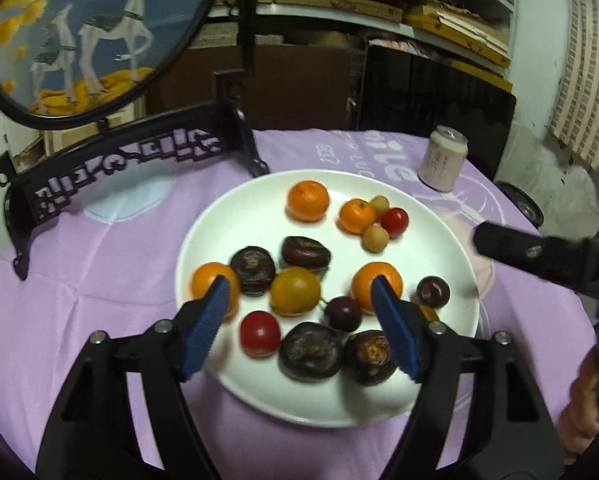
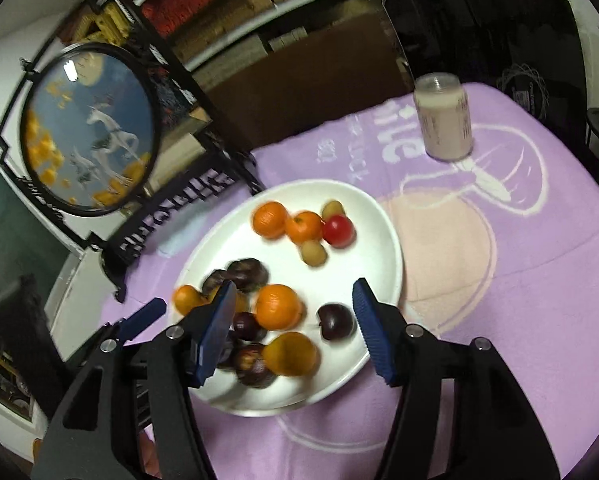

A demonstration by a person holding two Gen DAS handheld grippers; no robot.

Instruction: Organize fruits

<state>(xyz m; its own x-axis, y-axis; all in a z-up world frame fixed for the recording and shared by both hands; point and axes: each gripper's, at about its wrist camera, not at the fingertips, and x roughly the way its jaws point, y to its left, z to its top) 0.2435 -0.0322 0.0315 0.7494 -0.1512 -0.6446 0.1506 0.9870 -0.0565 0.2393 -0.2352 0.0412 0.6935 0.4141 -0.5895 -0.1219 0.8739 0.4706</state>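
A white plate (image 1: pixel 239 216) (image 2: pixel 379 240) sits on the purple tablecloth and carries mixed fruit. Among them are oranges (image 1: pixel 307 201) (image 2: pixel 277 306), dark purple fruits (image 1: pixel 310 351) (image 2: pixel 335 321), red tomatoes (image 1: pixel 259 333) (image 2: pixel 338 230) and small tan fruits (image 1: pixel 376 238). My left gripper (image 1: pixel 299 286) hangs open over the plate's near half, above a yellow-orange fruit (image 1: pixel 295 291), with nothing pressed between its blue pads. My right gripper (image 2: pixel 295 286) is open too, over the plate's right side, near an orange. In the left wrist view a black finger (image 1: pixel 499 242) of the right gripper reaches in from the right.
A pale drink can (image 1: pixel 443 158) (image 2: pixel 443 116) stands upright behind the plate to the right. A round deer picture in a black carved stand (image 1: pixel 95 36) (image 2: pixel 87 128) rises at the back left. Shelves with boxes fill the background. A hand (image 1: pixel 583 408) shows at the right edge.
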